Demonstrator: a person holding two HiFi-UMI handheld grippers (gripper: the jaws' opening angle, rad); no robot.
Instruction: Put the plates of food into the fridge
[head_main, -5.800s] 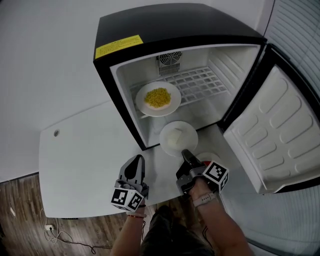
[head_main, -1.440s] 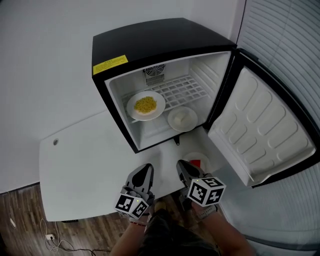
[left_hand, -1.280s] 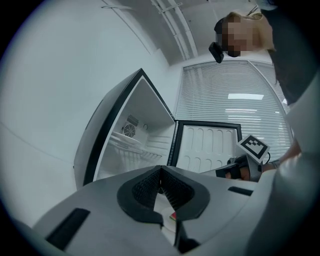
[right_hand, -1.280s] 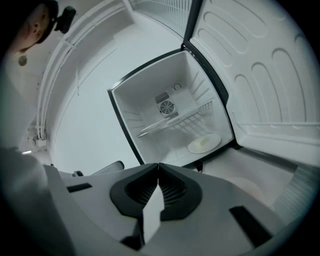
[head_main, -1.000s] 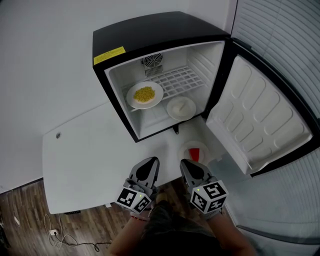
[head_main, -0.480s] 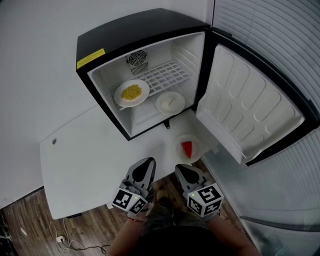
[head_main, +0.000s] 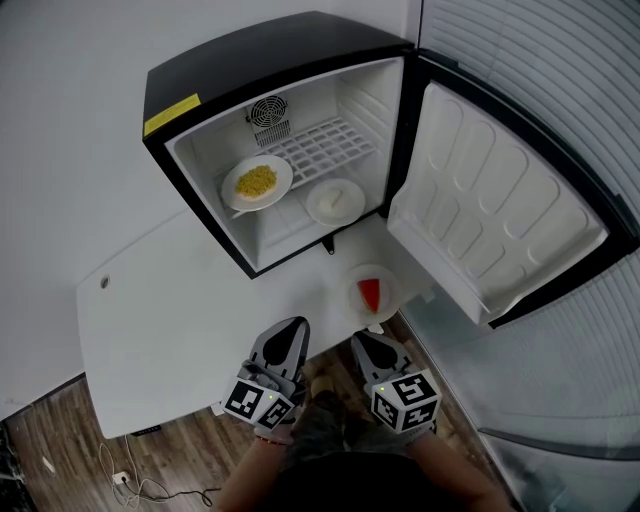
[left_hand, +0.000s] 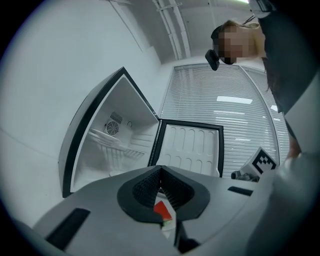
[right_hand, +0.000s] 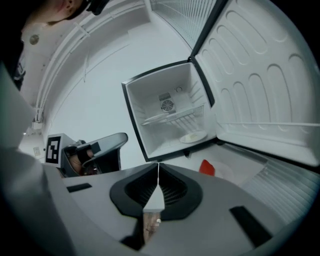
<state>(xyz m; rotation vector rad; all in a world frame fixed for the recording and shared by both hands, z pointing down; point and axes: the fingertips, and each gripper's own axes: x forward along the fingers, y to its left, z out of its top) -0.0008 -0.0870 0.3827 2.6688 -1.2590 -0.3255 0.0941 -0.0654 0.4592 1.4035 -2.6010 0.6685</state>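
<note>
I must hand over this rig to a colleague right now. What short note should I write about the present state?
Left gripper: fingers shut, empty. Right gripper: fingers shut, empty. Both are at the near edge of the table.
Fridge: door open. Plate of yellow food on the wire shelf; plate of white food on the fridge floor.
Done: two plates inside.
Left: the plate with the red slice stands on the table before the fridge; put it in.

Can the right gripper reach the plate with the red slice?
Probably yes: the plate lies just ahead of the right gripper on the table, with nothing between; its shut jaws must open first.
</note>
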